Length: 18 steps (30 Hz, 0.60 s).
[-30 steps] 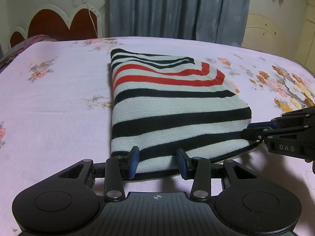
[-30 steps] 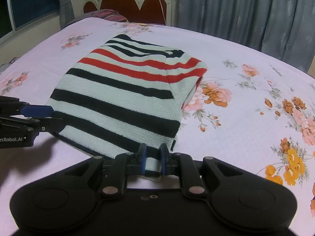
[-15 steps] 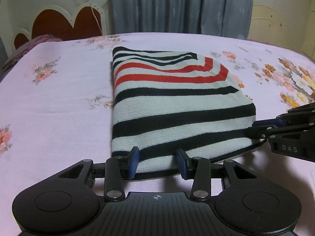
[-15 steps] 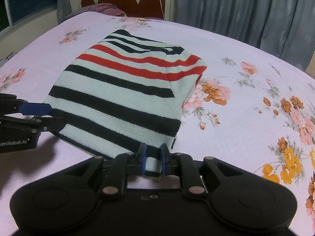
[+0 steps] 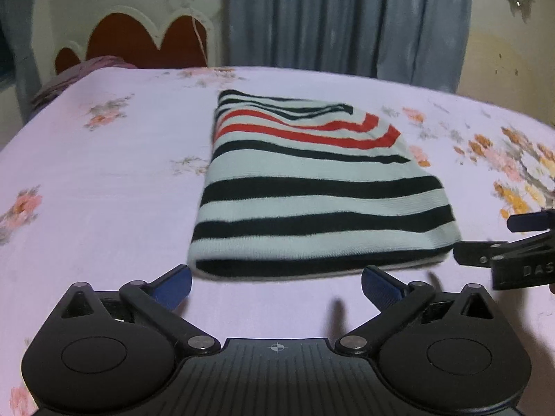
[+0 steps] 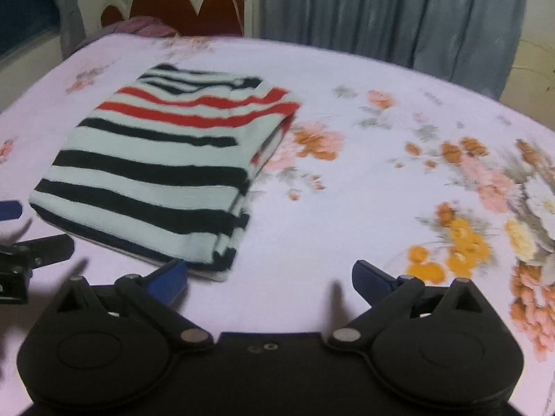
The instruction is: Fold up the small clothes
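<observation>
Because the fold seems finished, the knitted garment with black, red and pale stripes [image 5: 312, 187] is left flat on the flowered bedsheet [image 5: 104, 190], at twelve o'clock of the left gripper [image 5: 276, 286]; both the left and the right gripper [image 6: 270, 279] have just been opening, and nothing is grasped between the spread jaws.

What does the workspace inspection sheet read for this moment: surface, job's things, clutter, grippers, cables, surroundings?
Surface: bed sheet, pale lilac with flower print.
Job's things: striped garment, folded into a flat rectangle, lying on the sheet.
Clutter: purple cloth by the headboard.
Grippers: left gripper and right gripper have both just been opening; jaws wide, nothing between them, just short of the garment's near edge.
Cables: thin cord hanging over the headboard.
Surroundings: headboard, grey curtain.
</observation>
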Each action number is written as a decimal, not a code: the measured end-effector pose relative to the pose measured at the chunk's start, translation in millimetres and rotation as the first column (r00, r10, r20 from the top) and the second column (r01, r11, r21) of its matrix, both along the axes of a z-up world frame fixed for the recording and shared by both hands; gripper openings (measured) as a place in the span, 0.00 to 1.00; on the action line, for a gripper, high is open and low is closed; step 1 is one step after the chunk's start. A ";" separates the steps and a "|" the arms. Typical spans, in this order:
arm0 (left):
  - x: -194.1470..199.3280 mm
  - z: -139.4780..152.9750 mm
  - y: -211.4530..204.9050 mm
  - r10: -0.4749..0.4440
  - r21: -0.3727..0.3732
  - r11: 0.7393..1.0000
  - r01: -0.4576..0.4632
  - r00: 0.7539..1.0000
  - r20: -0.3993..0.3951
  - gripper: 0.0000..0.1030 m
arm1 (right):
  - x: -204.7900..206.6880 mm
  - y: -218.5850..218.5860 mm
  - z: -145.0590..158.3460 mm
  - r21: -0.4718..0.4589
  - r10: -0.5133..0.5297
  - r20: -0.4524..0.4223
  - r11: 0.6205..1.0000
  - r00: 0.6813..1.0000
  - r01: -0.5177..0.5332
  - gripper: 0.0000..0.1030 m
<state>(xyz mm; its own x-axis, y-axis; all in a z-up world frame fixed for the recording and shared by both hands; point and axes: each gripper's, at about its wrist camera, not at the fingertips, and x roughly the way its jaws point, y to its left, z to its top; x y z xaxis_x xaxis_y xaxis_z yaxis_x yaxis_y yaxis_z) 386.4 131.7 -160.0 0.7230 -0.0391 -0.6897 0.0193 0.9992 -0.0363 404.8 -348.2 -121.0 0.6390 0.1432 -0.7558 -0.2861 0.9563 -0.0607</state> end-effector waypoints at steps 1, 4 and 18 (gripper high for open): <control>-5.6 1.8 -0.8 0.009 -0.009 1.000 -0.009 1.000 0.009 1.00 | -5.2 -4.3 2.8 0.024 0.004 0.006 1.000 1.000 -0.004 0.97; -23.3 15.1 0.1 0.025 -0.026 0.999 -0.024 0.999 0.039 1.00 | -20.6 -12.6 15.0 0.047 -0.006 0.028 0.999 1.000 0.005 0.97; -122.6 104.3 -22.2 -0.015 0.004 1.000 0.014 0.992 0.126 1.00 | -108.8 -44.0 95.8 0.126 -0.060 0.138 0.991 0.989 0.042 0.99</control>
<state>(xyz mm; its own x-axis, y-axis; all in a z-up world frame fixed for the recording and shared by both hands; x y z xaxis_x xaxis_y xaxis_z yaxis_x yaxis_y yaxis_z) 263.8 109.4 -55.7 0.8036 -0.0483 -0.5932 0.0382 0.9988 -0.0296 296.0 -392.2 -25.2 0.7466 0.1935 -0.6366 -0.2336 0.9721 0.0216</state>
